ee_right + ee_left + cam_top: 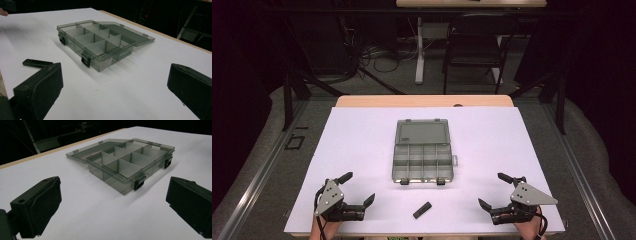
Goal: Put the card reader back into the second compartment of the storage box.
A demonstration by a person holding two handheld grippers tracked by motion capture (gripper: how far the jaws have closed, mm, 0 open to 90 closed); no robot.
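Note:
A smoky clear compartment box (423, 162) lies in the middle of the white table with its lid (422, 132) folded open away from me; its several compartments look empty (130, 162) (96, 43). A small flat black bar (422, 210) (37, 63) lies near the front edge. My left gripper (357, 188) rests at the front left, jaws wide open with nothing between them (112, 202). At the front right my right gripper (495, 190) is open too, with bare table between its jaws (115, 85).
The white sheet (362, 145) covers a wooden table (424, 100). A black folding chair (477, 45) and a white table leg (419, 50) stand on the floor beyond. Metal rails (257, 175) run along both sides.

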